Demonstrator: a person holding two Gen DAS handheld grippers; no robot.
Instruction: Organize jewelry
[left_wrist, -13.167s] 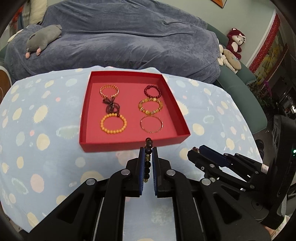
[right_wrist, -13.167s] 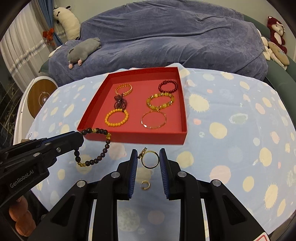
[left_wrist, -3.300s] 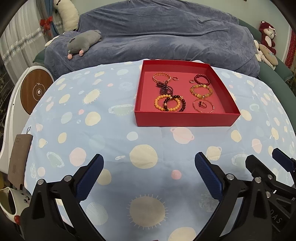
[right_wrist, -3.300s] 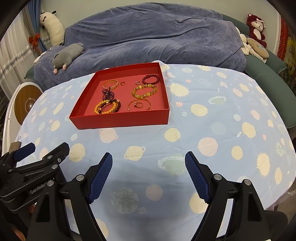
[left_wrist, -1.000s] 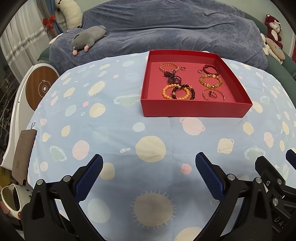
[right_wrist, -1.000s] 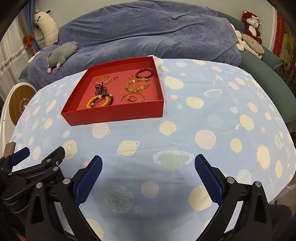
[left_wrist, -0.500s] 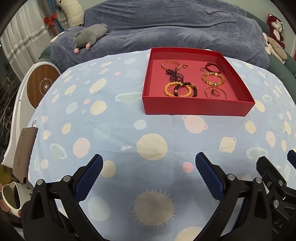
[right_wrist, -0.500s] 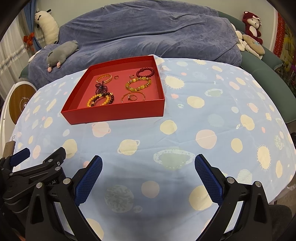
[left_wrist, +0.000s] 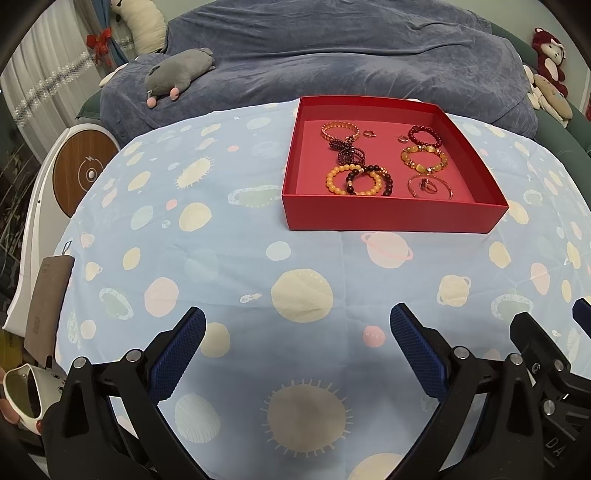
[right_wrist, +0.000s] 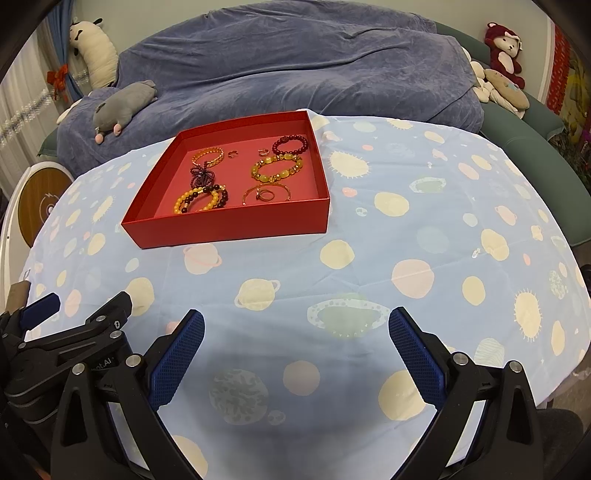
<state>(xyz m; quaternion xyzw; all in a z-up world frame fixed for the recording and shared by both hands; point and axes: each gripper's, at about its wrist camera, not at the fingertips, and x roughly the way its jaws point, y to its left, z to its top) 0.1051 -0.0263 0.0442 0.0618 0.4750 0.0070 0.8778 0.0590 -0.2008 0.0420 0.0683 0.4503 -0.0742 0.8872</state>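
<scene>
Apparently all the jewelry now lies inside the red tray (left_wrist: 391, 218), which sits flat on the far side of the spotted tablecloth (left_wrist: 221, 266); the tray looks roughly square, with no clear long axis, its near wall facing the grippers. The dark bead bracelet (left_wrist: 369, 179) overlaps the orange bead bracelet (left_wrist: 336, 181), so a later pick there could drag both. The left gripper (left_wrist: 295, 350) and right gripper (right_wrist: 295, 354) hover wide apart and empty, well short of the tray.

white letters ending in "ai" show on the left tongs (right_wrist: 77, 314) in the right wrist view; on the right tongs (left_wrist: 546, 332), "da" reads faintly.
</scene>
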